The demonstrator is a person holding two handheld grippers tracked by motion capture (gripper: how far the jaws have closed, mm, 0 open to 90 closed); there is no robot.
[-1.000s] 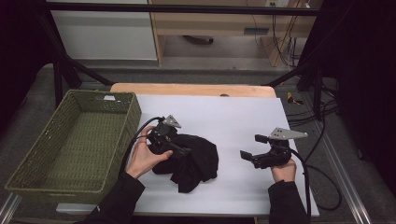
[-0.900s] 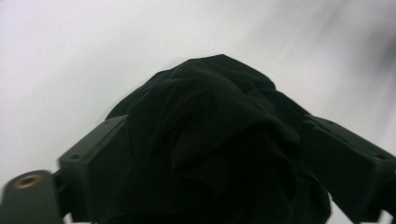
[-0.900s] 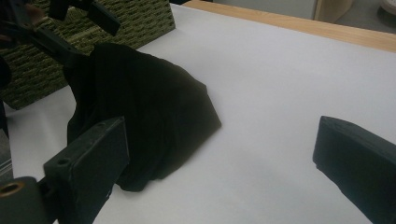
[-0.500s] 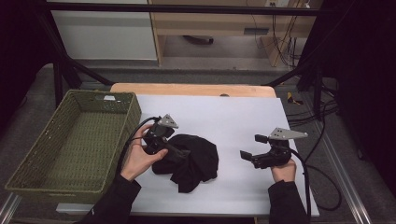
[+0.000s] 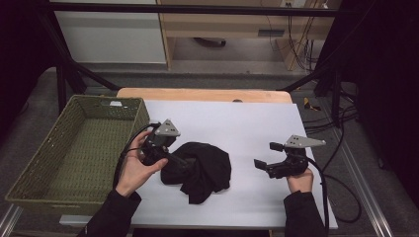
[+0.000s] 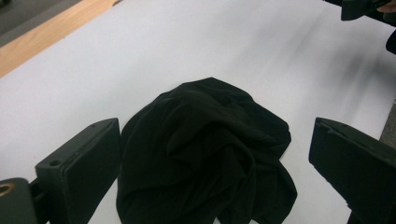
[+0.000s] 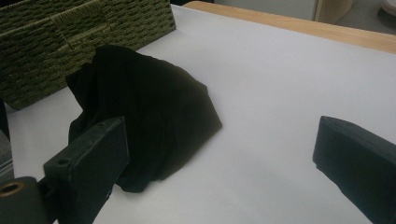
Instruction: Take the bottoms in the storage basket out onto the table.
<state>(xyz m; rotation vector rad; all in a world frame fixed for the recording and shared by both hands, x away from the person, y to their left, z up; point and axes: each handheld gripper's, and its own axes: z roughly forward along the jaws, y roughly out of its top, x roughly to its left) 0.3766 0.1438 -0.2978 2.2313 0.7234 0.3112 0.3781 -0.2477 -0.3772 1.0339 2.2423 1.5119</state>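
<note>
Left hand-held gripper (image 6: pixel 210 154) has spread wider, lifting clear of black cloth (image 5: pixel 202 168)

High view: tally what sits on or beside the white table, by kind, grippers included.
Black cloth: 1, crumpled on the white table
Green wicker basket: 1, beside the table's left edge
Handheld grippers: 2, left gripper and right gripper, both with jaws open
Total: 4
</note>
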